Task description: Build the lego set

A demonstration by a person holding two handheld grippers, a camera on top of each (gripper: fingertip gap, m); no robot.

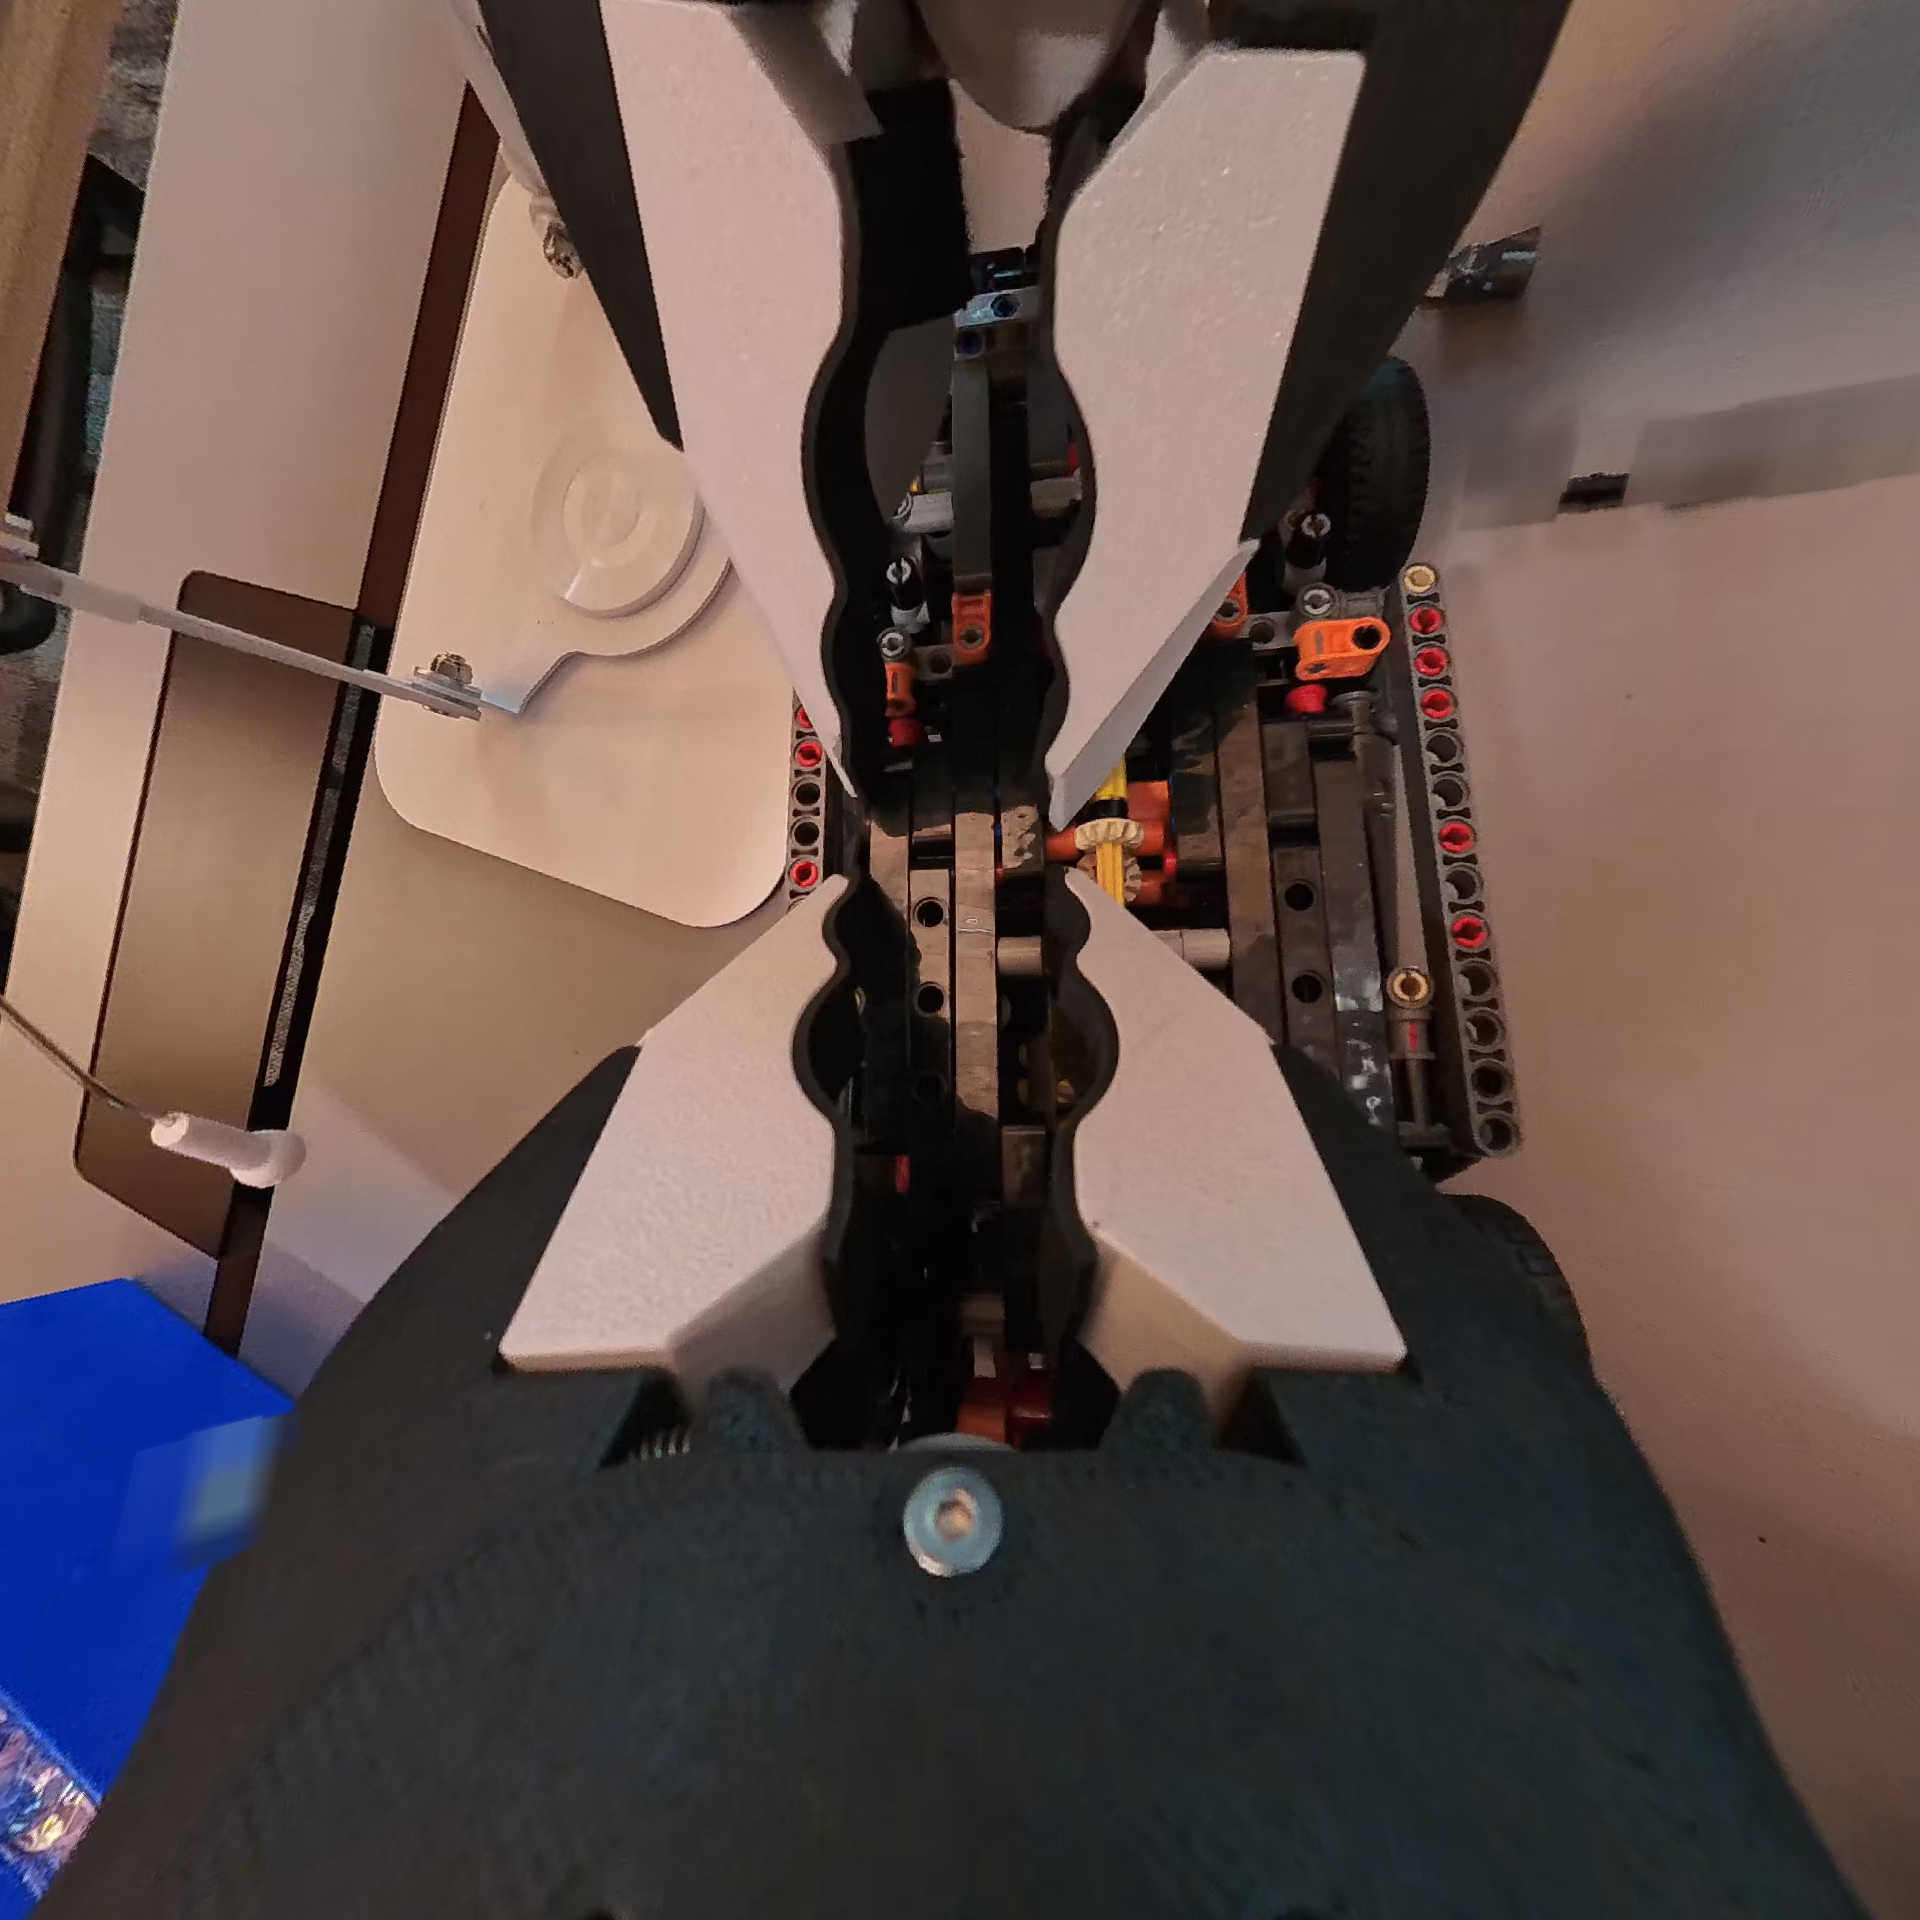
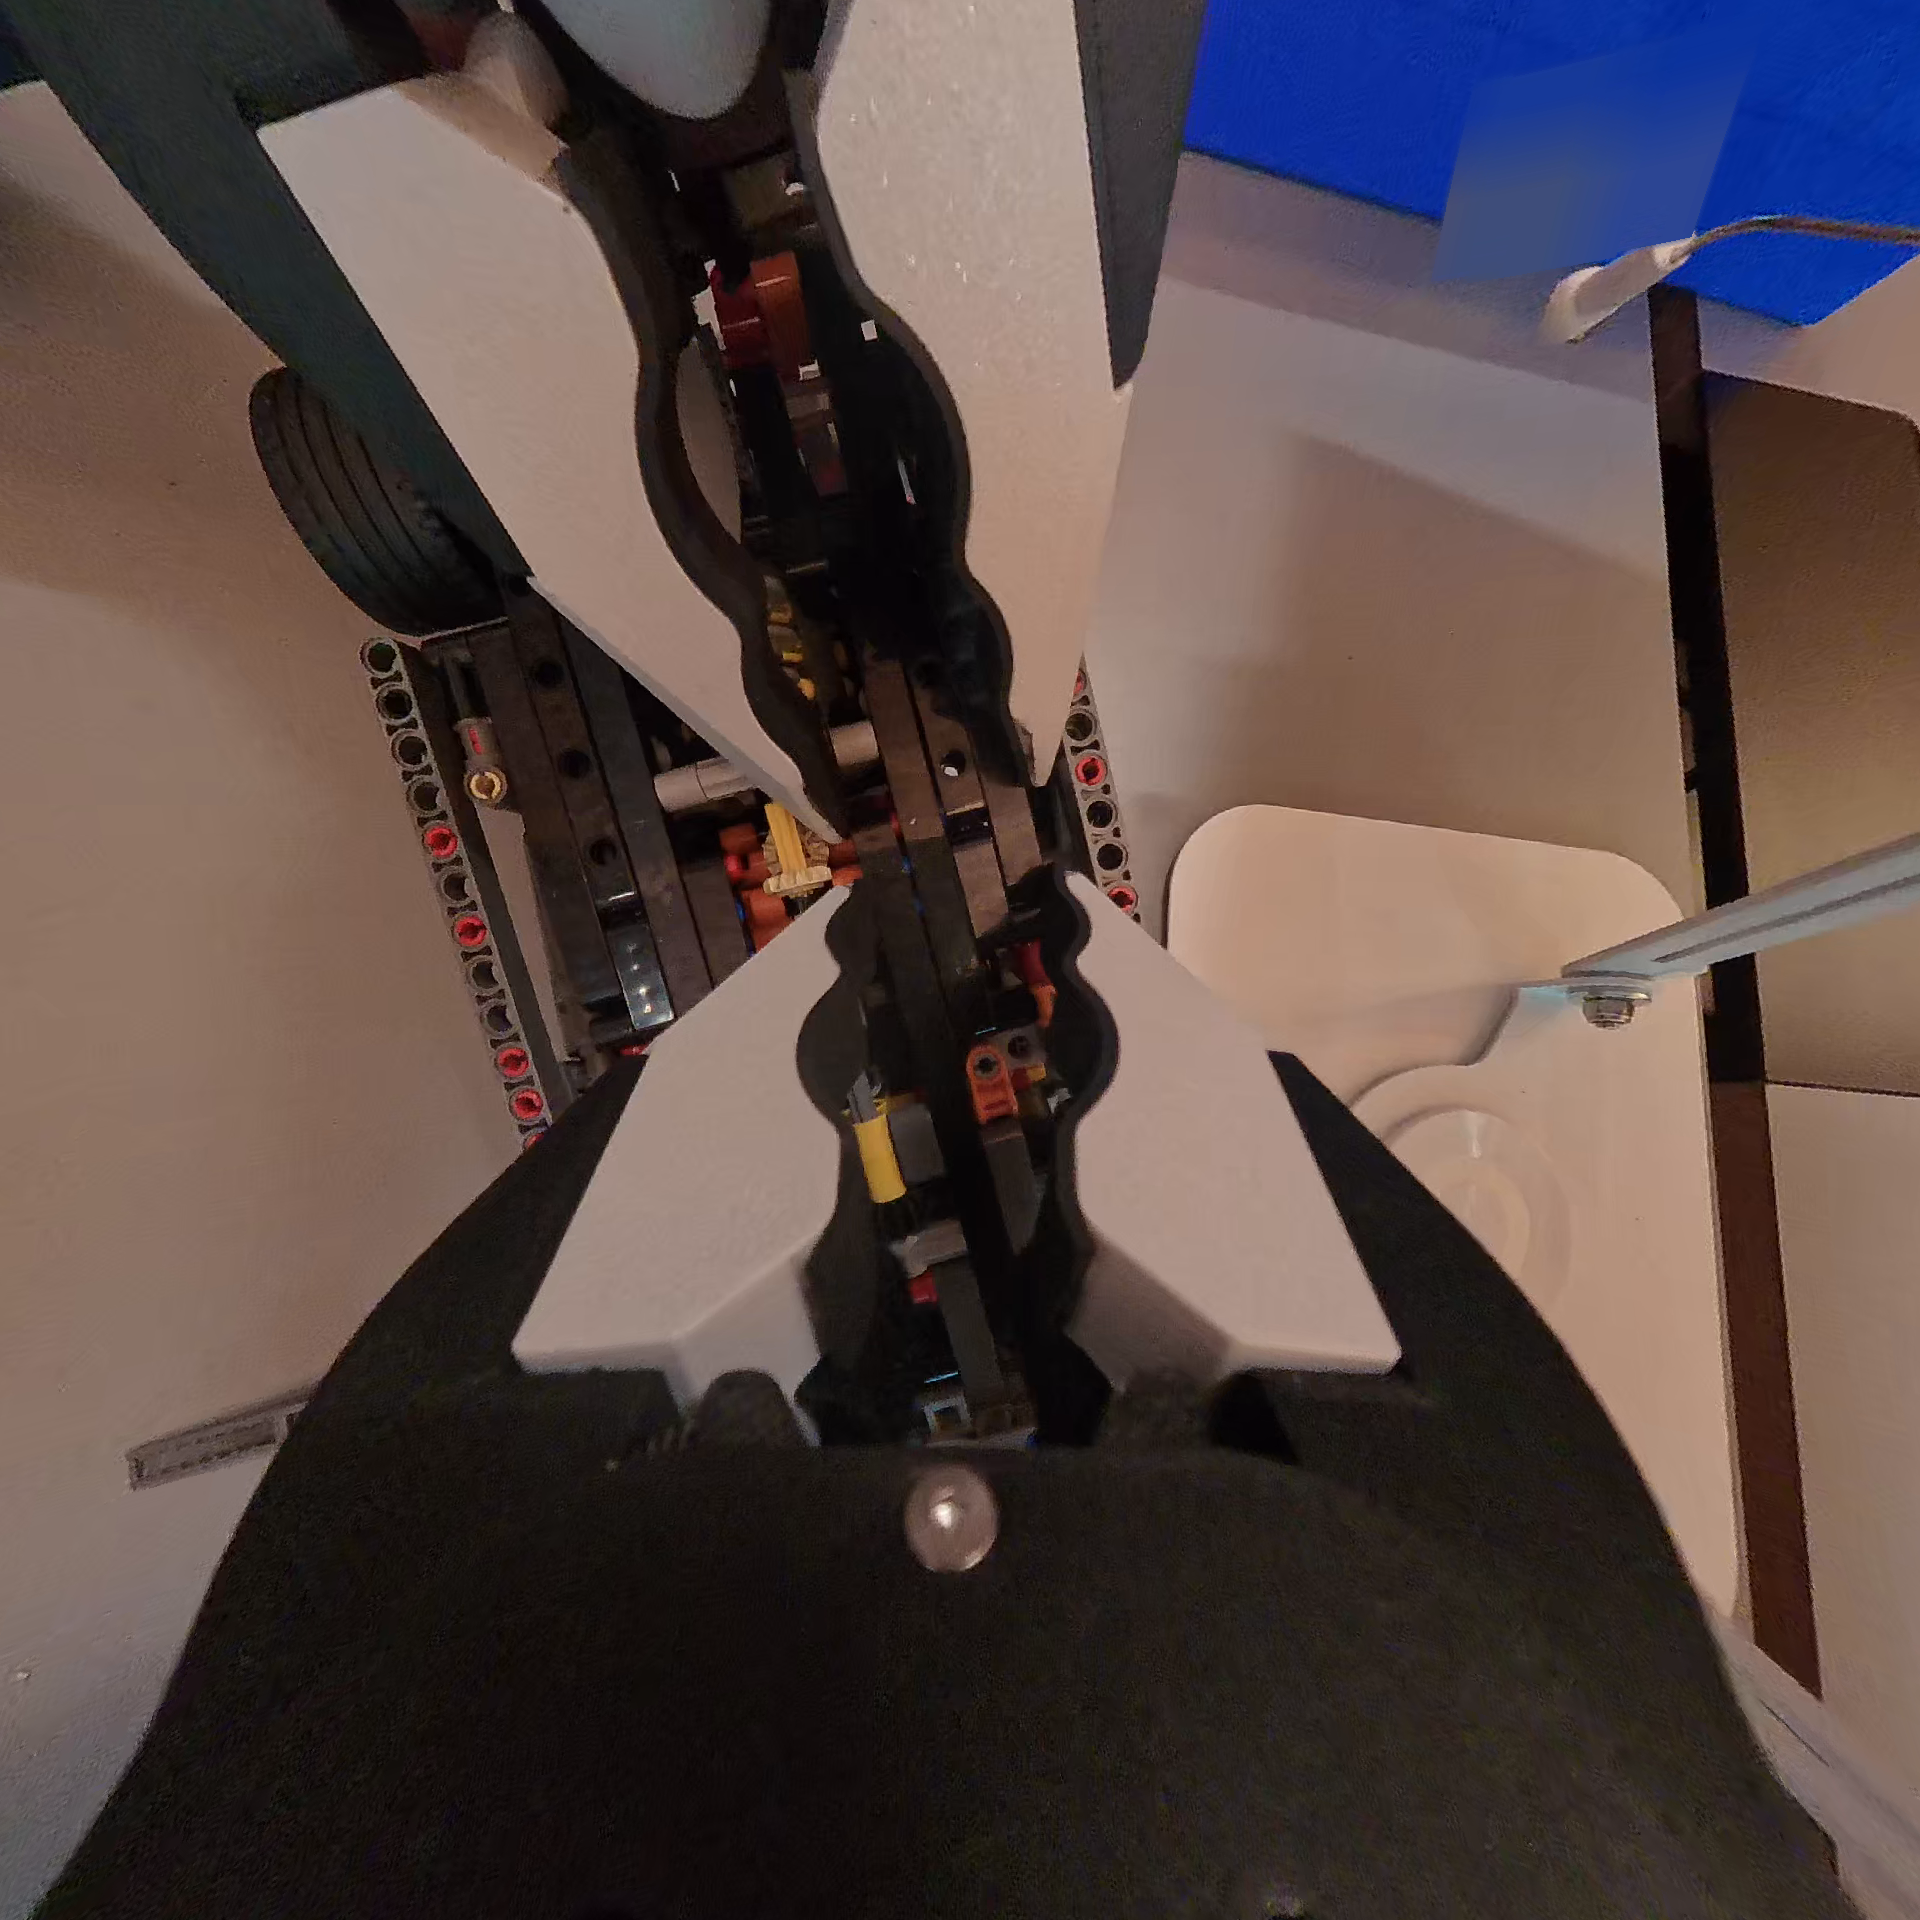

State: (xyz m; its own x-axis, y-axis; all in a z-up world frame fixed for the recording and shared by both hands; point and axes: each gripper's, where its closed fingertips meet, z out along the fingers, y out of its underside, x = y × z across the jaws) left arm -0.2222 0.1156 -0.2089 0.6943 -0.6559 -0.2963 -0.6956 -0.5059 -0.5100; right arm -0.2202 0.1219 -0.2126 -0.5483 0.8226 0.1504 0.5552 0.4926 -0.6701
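Lego chassis (image 1: 1340, 894) feels rigid but pops apart, so my left claw (image 1: 956, 894) and right claw (image 2: 951, 894) both pinch its black centre beams.

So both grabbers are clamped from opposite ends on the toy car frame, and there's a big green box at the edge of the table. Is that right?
Nearly. The left gripper and the right gripper do meet nose to nose over the car frame, each closed around its middle beams. But the box is blue, not green, as the left wrist view shows at lower left.
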